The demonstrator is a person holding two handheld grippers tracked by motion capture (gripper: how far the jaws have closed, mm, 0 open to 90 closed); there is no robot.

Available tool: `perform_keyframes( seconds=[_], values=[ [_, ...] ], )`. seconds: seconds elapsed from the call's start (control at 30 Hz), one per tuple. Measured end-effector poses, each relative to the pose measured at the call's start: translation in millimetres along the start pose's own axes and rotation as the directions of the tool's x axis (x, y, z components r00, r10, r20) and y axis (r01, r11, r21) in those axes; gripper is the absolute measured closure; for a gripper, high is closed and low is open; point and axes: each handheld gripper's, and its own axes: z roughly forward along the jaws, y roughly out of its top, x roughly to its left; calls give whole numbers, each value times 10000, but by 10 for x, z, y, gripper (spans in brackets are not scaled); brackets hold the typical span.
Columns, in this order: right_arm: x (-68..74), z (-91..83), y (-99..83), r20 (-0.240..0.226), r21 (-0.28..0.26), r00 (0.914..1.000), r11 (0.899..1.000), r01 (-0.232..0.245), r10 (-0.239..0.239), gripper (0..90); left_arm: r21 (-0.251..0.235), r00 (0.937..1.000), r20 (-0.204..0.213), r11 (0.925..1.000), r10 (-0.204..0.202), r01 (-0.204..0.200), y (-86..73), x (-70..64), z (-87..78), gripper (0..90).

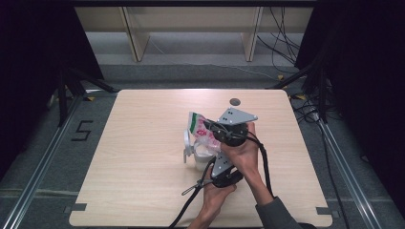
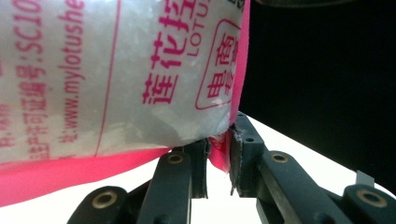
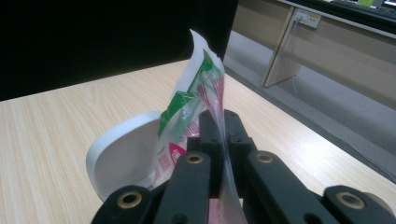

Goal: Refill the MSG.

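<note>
The bag is cut off by the top and left edges in the left gripper view; in the high view it hides most of the white cup.

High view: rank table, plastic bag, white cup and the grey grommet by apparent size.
1. Wooden table, far the largest.
2. Plastic bag, held over the cup by both grippers.
3. White cup. It is partly hidden by bag and hands, so its rank against the bag is unsure.
4. Grey grommet, the smallest.

Pink "LOTU", "mylotushe", "SC10" on bag, "5" on floor
</note>
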Motion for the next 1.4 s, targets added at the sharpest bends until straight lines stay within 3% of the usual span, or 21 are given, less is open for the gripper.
perform_keyframes(
  seconds=[0.17, 0.2, 0.33, 0.63, 0.8, 1.0, 1.03, 1.33, 1.4],
  values=[
    [19, 15, -4, 1, -48, 10000, 10000, -88, 88, 896, -122, 9999, 102, 9999, -20, 22, -1, 3, 6, 784],
    [27, 6, 0, -169, 118, 9995, 9996, -250, 252, 896, -125, 9999, 101, 9999, -31, 32, -1, 2, 6, 784],
    [18, 20, -5, 29, -25, 10000, 10000, -14, 14, 896, -103, 9999, 115, 9999, -10, 11, -3, 5, 8, 784],
    [17, 22, -11, -76, 113, 9999, 9998, -143, 144, 896, 35, 10000, -9, 10000, 17, -17, 0, -1, 1, 783],
    [30, 2, 0, 24, 75, 9999, 9999, -130, 130, 896, -120, 9999, 127, 9999, 45, -44, 6, -1, 7, 784],
    [36, 20, 6, 131, 24, 9997, 9998, 193, -193, 896, -174, 9999, 151, 9998, -19, 21, 0, 4, 10, 784],
    [50, 18, 5, 90, 57, 10000, 10000, -11, 11, 896, -143, 9999, 139, 9999, -10, 12, 4, 4, 8, 784],
    [31, 13, 7, -146, 216, 9999, 9997, 60, -57, 896, -140, 9999, 149, 9999, 2, 0, -1, 2, 12, 784],
    [32, 17, -1, -61, 176, 9999, 9997, -155, 156, 896, -107, 9999, 138, 9999, -22, 24, 0, -1, 12, 784]
  ],
)
